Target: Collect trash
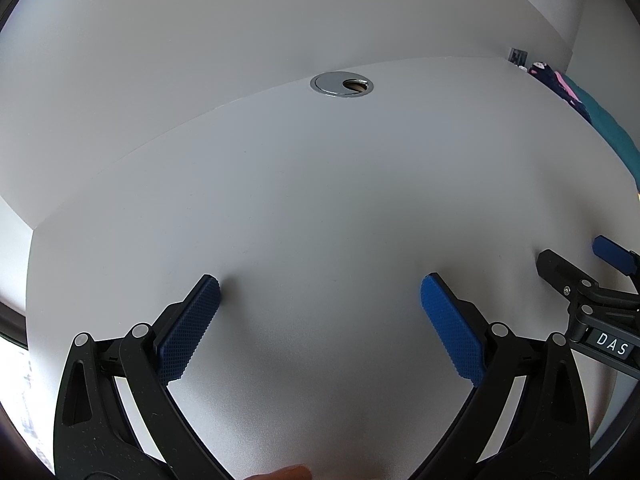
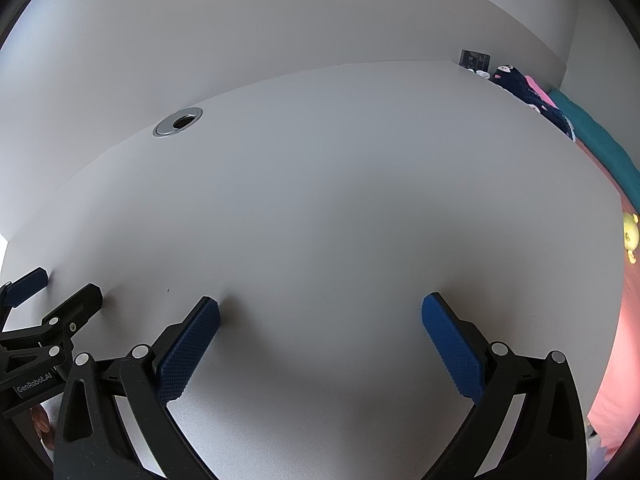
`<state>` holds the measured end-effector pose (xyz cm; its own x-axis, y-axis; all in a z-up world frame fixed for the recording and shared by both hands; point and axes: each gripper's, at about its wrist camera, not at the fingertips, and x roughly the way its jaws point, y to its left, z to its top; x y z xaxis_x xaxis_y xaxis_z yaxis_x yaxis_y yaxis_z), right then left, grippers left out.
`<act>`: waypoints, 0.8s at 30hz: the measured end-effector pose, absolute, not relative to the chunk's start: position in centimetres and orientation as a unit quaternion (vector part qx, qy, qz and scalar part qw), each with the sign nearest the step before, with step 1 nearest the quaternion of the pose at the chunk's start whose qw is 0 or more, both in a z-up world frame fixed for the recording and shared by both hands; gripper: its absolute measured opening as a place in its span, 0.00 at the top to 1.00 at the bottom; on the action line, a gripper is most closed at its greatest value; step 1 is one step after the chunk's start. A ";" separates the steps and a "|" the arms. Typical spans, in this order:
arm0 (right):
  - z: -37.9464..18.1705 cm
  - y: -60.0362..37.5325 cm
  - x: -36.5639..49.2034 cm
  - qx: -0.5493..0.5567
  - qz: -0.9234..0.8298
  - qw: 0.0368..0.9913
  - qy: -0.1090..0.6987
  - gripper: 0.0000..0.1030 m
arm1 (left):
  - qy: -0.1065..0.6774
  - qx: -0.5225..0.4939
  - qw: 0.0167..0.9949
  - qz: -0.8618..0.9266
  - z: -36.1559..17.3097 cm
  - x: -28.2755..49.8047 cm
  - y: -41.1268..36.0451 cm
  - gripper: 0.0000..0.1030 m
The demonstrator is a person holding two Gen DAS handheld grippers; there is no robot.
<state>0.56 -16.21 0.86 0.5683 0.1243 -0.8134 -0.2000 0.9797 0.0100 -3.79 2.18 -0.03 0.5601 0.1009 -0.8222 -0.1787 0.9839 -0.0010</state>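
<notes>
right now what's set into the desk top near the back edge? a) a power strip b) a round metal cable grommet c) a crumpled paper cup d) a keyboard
b, a round silver cable grommet with a dark opening sits flush in the white desk near the wall, seen from both wrist views; the left gripper and right gripper both stand open above the bare surface.

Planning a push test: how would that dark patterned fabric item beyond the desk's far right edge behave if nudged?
The dark patterned fabric item looks soft and rumpled, so it would probably fold, not slide. Likely light. Lying on bedding, it seems unlikely to roll.
</notes>
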 end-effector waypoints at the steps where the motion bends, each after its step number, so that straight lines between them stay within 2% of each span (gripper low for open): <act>1: 0.9 -16.2 0.6 -0.042 0.092 0.885 0.456 0.02 | 0.462 -0.042 0.882 0.079 0.0 -3.8 2.2 0.06; 24: 1.0 -16.4 0.6 -0.042 0.093 0.884 0.457 0.02 | 0.462 -0.042 0.882 0.079 0.0 -3.8 2.1 0.06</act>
<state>0.57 -16.42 1.03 0.5658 0.1257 -0.8149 -0.2026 0.9792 0.0103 -3.83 2.14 0.00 0.5599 0.1014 -0.8223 -0.1791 0.9838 -0.0007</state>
